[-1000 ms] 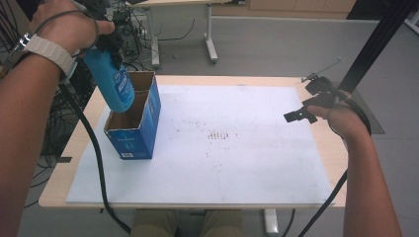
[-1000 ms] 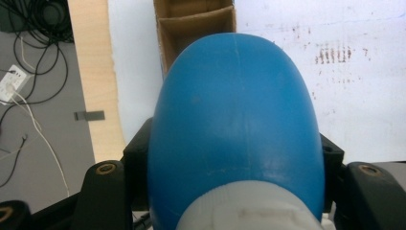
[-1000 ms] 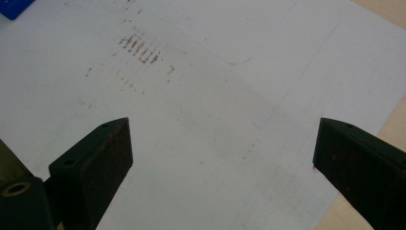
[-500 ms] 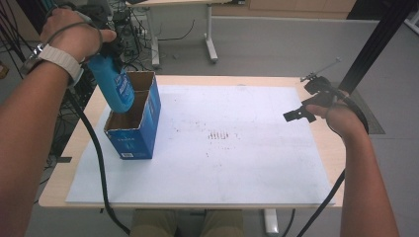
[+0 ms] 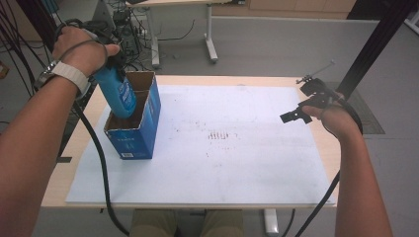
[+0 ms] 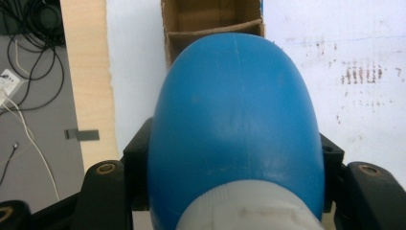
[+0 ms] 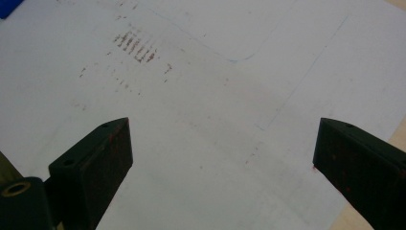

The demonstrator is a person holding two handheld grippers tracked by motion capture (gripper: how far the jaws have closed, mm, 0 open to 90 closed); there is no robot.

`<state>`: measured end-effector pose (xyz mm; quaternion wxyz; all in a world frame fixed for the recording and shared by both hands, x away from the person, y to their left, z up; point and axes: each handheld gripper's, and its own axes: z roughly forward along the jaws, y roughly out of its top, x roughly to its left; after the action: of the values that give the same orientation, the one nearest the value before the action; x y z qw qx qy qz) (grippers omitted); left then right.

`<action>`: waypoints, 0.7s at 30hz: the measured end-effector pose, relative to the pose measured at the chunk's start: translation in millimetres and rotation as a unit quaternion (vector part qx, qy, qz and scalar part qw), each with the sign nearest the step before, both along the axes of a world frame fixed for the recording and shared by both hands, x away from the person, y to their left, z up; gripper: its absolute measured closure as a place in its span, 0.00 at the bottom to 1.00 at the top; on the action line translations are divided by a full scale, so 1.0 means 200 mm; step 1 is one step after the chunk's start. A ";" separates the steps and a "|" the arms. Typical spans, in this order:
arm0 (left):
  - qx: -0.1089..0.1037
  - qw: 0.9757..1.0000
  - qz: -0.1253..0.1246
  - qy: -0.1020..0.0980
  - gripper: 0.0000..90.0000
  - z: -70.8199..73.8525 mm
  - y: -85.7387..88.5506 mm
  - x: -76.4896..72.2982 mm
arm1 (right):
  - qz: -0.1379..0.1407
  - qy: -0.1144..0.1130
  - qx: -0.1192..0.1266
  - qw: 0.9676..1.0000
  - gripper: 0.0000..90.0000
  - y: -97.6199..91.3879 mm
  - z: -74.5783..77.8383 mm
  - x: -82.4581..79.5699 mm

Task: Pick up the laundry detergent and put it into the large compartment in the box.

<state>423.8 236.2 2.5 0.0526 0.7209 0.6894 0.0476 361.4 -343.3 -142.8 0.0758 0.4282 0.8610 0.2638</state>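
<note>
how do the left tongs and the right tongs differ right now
The left tongs are shut on a rounded blue plastic bottle, while the right tongs are wide open and hold nothing. The left tongs point down over the open blue cardboard box at the table's left; the right tongs hang above the stained white sheet near its right edge. Both have black jaws and a trailing cable.

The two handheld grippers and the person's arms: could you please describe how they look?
Both grippers, left gripper and right gripper, have blocky black jaws with brass-coloured screw holes, and each trails a black cable. The forearms are bare; the left wrist wears a pale ribbed watch band.
</note>
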 end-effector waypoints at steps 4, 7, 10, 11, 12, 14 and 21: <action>-0.002 1.000 -0.002 0.006 0.43 -0.04 0.00 0.02 | -0.002 0.003 0.000 1.000 0.07 -0.01 -0.02 0.00; -0.001 1.000 -0.004 0.007 0.43 -0.07 -0.01 0.02 | -0.002 0.005 0.001 1.000 0.07 -0.01 -0.03 0.00; 0.000 1.000 -0.004 0.008 0.43 -0.10 -0.01 0.03 | -0.002 0.006 0.001 1.000 0.07 -0.01 -0.03 0.01; 0.001 1.000 -0.005 0.010 0.43 -0.10 -0.02 0.04 | -0.002 0.006 0.002 1.000 0.07 -0.01 -0.04 0.01; 0.001 1.000 -0.005 0.010 0.43 -0.10 -0.02 0.04 | -0.002 0.006 0.002 1.000 0.07 -0.01 -0.04 0.01; 0.000 1.000 -0.005 0.011 0.43 -0.14 -0.02 0.05 | -0.002 0.008 0.003 1.000 0.07 -0.01 -0.05 0.01; -0.001 1.000 -0.008 0.018 0.43 -0.23 -0.01 0.08 | -0.004 0.016 0.005 1.000 0.07 -0.02 -0.08 0.03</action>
<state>439.5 234.6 -43.7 0.0416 0.7274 0.6841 0.0337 367.0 -346.6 -159.2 0.0611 0.4364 0.8591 0.2605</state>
